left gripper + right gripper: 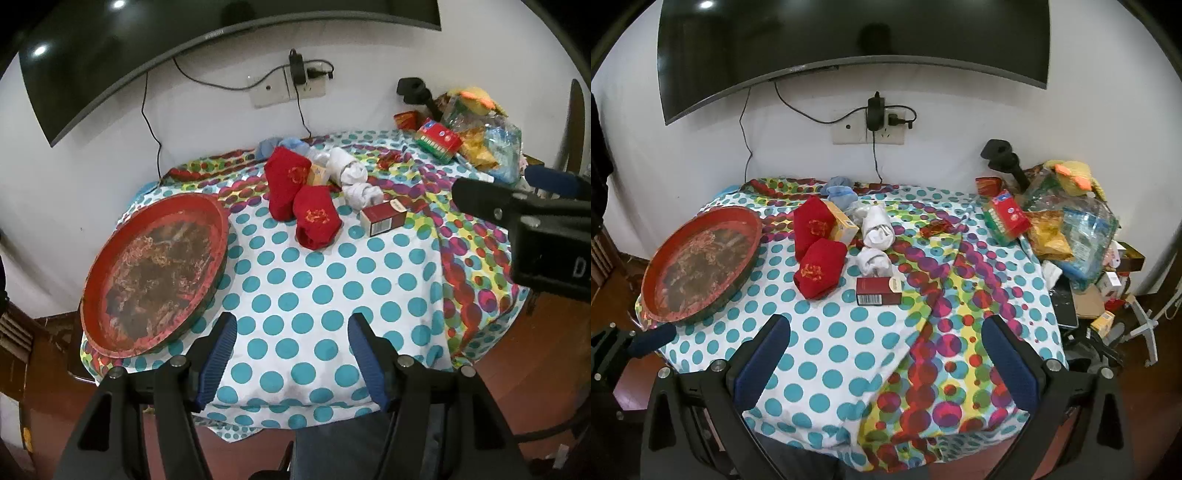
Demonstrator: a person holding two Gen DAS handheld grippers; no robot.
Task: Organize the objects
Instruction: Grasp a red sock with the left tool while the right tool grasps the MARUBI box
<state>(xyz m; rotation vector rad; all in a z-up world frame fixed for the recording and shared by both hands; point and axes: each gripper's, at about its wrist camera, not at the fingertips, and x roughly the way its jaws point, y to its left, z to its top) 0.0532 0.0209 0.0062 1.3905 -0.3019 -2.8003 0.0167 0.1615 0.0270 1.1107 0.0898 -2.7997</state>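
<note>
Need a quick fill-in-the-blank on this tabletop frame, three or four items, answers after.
1. The round tray at the table's left edge is ____ in colour.
2. The number of red sock bundles on the cloth is ____.
3. The dark red box lies nearest the ____ sock roll.
4. Both the left gripper and the right gripper are ____, holding nothing.

Answers: red; two; white; open

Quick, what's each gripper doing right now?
Left gripper: open, holding nothing.
Right gripper: open, holding nothing.
</note>
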